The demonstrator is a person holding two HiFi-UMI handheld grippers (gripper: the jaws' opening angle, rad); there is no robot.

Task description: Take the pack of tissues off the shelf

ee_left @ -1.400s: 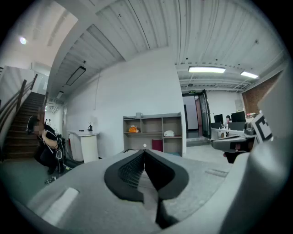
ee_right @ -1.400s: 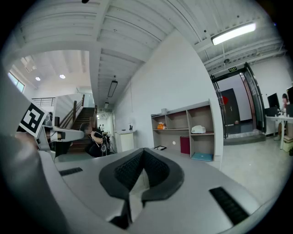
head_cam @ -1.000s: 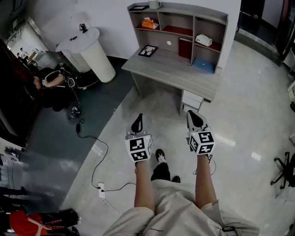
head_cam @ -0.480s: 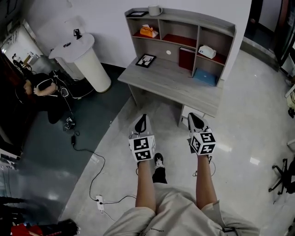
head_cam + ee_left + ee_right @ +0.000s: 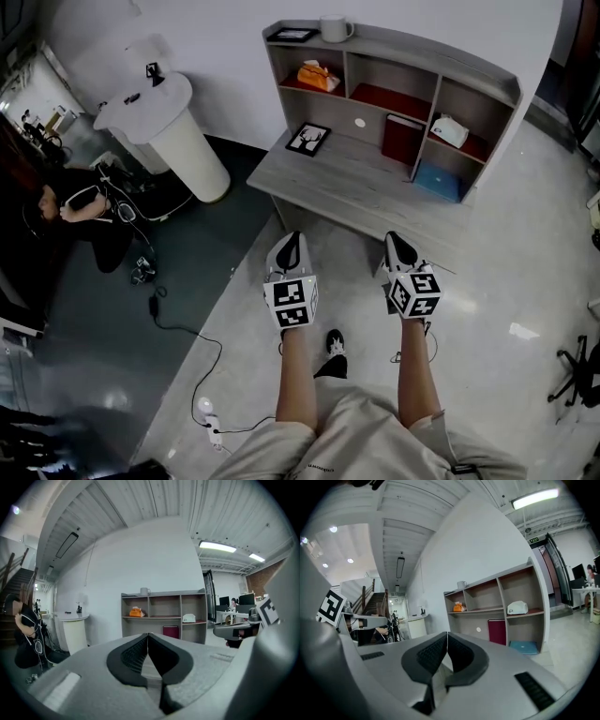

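An orange pack of tissues [image 5: 317, 75] lies in the top-left compartment of the grey shelf unit [image 5: 422, 58] that stands on a desk [image 5: 356, 183]. It also shows as the orange pack [image 5: 136, 612] in the left gripper view and the orange pack [image 5: 459, 606] in the right gripper view. A white tissue box [image 5: 450, 129] sits in the right compartment. My left gripper [image 5: 288, 242] and right gripper [image 5: 394, 239] are side by side over the floor, short of the desk's front edge. Both point level at the shelf. The left gripper [image 5: 148, 634] and right gripper [image 5: 447, 633] are shut and hold nothing.
A mug [image 5: 333, 28] stands on top of the shelf; a framed picture [image 5: 309, 139], a red book [image 5: 401, 139] and a blue item [image 5: 439, 178] are on the desk. A white pedestal [image 5: 164, 117] stands left, a seated person [image 5: 66, 202] beyond it. A cable and power strip [image 5: 208, 427] lie on the floor.
Both grippers have moved forward together, and the desk with its shelf now lies closer in front of them. Their jaws have stayed shut.
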